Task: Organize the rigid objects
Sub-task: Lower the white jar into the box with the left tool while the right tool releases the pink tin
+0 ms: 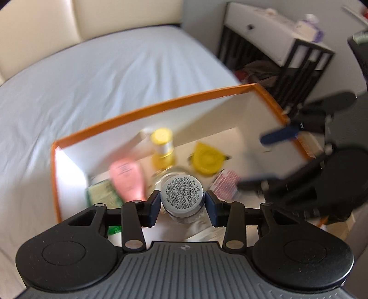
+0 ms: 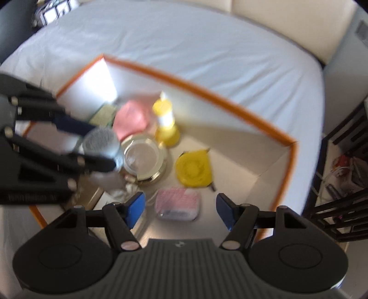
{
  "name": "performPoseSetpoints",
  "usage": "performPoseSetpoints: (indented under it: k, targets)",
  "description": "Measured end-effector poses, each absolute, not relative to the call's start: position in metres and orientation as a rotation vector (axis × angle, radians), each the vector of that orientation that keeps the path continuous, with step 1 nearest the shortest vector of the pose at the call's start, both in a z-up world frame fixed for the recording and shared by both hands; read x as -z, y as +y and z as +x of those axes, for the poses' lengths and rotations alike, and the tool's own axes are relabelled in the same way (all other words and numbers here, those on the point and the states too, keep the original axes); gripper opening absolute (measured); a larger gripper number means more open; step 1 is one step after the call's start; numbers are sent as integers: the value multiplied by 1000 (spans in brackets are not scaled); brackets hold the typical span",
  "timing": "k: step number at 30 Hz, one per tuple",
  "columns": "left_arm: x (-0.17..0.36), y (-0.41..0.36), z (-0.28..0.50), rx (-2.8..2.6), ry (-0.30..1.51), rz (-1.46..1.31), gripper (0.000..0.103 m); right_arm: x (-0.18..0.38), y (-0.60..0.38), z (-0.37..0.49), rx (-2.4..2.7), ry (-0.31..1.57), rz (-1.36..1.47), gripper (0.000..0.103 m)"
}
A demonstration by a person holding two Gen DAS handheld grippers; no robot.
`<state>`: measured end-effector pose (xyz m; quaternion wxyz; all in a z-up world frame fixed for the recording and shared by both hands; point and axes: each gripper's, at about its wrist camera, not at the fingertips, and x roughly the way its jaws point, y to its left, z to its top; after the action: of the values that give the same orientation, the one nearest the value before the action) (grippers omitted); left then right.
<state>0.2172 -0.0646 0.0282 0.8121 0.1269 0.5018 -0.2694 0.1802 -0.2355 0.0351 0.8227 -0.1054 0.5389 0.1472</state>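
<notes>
An orange-rimmed white box sits on the bed. My left gripper is shut on a small round jar with a printed label on its bottom, held over the box; it also shows in the right wrist view. My right gripper is open and empty above the box's near edge, over a pink-and-white packet. Inside the box lie a yellow bottle, a yellow round tape measure, a glass jar with a gold lid, a pink tube and a green packet.
The box rests on a pale blue bed sheet with a cream headboard behind. A black-and-white shelf unit with clutter stands past the bed's edge.
</notes>
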Motion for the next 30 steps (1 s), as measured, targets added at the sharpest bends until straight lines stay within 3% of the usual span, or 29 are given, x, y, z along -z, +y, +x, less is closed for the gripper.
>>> performPoseSetpoints:
  k: [6, 13, 26, 30]
  targets:
    - [-22, -100, 200, 698, 1081, 326, 47, -63, -269, 172, -156, 1032, -132, 68]
    - [2, -143, 196, 785, 1187, 352, 47, -57, -280, 174, -163, 1081, -50, 69]
    - [31, -147, 211, 754, 1376, 253, 44, -50, -277, 174, -163, 1090, -96, 70]
    - [22, -146, 208, 737, 1348, 254, 53, -48, -278, 176, -162, 1103, -73, 70]
